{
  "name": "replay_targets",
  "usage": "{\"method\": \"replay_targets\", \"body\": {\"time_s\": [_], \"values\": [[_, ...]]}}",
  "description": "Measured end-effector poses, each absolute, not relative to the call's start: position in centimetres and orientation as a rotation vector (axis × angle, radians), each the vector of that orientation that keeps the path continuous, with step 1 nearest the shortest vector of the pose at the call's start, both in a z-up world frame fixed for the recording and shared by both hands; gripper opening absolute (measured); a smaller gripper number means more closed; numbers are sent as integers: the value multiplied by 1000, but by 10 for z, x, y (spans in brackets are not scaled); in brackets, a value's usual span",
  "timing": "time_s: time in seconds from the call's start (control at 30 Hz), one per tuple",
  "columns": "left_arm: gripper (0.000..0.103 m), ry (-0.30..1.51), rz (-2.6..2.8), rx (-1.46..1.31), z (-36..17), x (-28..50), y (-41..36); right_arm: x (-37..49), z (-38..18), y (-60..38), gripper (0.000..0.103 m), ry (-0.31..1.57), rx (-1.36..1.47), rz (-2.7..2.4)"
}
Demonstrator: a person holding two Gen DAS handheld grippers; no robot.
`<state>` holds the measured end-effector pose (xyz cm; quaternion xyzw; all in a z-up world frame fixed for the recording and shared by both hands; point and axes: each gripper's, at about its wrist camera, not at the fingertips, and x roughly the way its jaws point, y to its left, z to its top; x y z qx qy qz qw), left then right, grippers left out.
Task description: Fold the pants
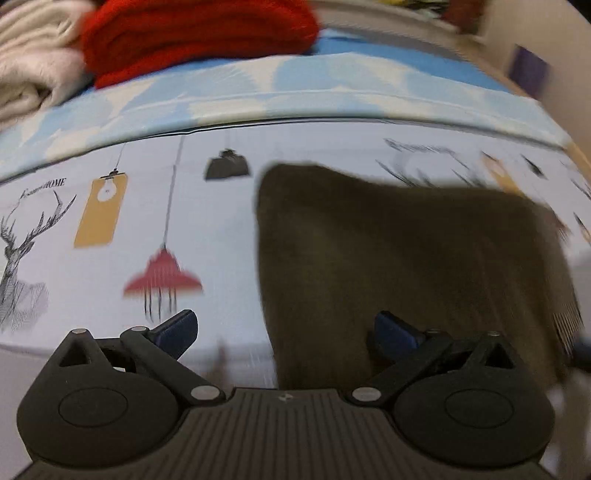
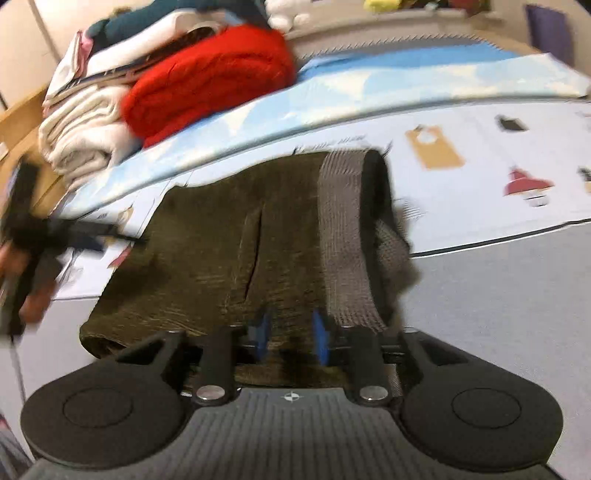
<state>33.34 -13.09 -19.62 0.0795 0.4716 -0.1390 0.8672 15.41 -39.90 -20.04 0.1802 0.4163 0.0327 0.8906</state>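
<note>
Left wrist view: left gripper (image 1: pixel 284 330) fingers spread wide, released, nothing between them. Blue pads (image 1: pixel 177 328) sit far apart. Dark olive pants (image 1: pixel 406 273) lie flat on the printed sheet (image 1: pixel 110 221), filling the right half of the view; the right pad overlaps the fabric edge, contact unclear. Sheet print shows a deer, hanging lamps, "HOME" text. Behind it, a light blue patterned cover (image 1: pixel 332 85), then a red knit (image 1: pixel 199 33) beside cream folded cloth (image 1: pixel 26 55).

Right wrist view only: the grey ribbed waistband (image 2: pixel 343 236) of the pants (image 2: pixel 207 251) and a pocket slit, garment already doubled over, lying half on the printed sheet (image 2: pixel 498 206) and half on a plain grey surface (image 2: pixel 498 295). Right gripper (image 2: pixel 289 334) fingers narrowed, clenched on the near edge of the pants, fabric bunched between the blue pads (image 2: pixel 320 338). The left gripper (image 2: pixel 33 236) shows at far left as a dark smear, shape unreadable. The clothing stack is taller here: red knit (image 2: pixel 210 81), cream cloth (image 2: pixel 81 140), teal and white items on top.

Both views are motion-blurred; top-edge objects unidentifiable.
</note>
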Motion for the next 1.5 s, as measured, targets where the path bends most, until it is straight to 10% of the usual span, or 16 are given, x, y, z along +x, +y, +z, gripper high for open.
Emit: {"method": "replay_targets", "body": {"time_s": [0.3, 0.43, 0.57, 1.5], "values": [[102, 1012, -237, 158, -161, 254, -125, 120, -182, -358, 50, 854, 277, -56], [102, 874, -265, 150, -99, 188, -112, 61, -131, -344, 79, 789, 276, -72], [102, 797, -304, 130, -72, 130, -111, 28, -88, -323, 88, 730, 196, -78], [102, 847, -258, 178, -61, 79, -110, -24, -57, -294, 89, 741, 135, -149]]}}
